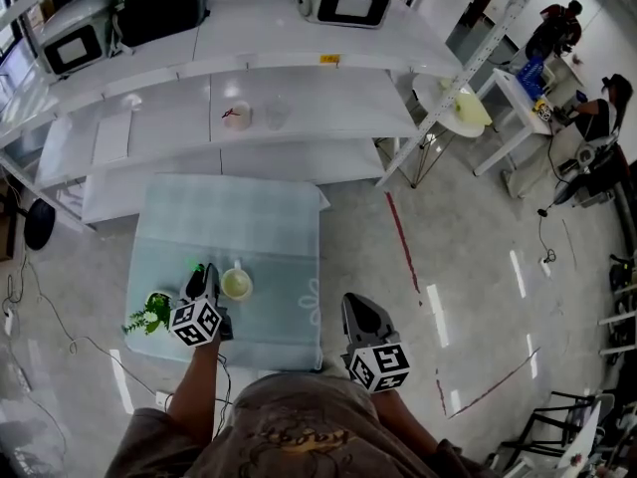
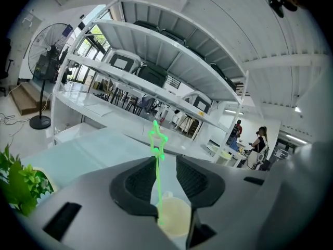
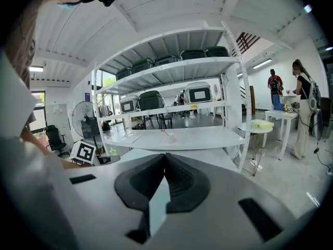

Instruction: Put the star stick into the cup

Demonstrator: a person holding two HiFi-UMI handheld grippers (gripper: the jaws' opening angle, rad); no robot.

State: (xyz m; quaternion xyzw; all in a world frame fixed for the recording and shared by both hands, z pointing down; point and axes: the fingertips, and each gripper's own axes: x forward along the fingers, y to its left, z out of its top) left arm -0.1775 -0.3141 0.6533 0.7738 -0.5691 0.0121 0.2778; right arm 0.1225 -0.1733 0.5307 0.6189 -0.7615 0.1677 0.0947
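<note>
A green star stick (image 2: 155, 155) stands between the jaws of my left gripper (image 2: 165, 159). The jaws are apart, with a gap showing beside the stick. Its lower end reaches into a pale yellow cup (image 2: 176, 219) just below the jaws. From the head view, the left gripper (image 1: 204, 275) hovers over the near left of the cloth-covered table (image 1: 249, 217), the star (image 1: 196, 265) at its tip and the cup (image 1: 237, 285) right beside it. My right gripper (image 1: 360, 307) hangs off the table's near right corner, its jaws (image 3: 165, 155) shut on nothing.
A small potted plant (image 1: 149, 315) stands left of the left gripper, close to the table's left edge. White shelves (image 1: 299, 98) run behind the table, with a small cup (image 1: 237, 116) on one. People work at desks far right (image 1: 587, 108).
</note>
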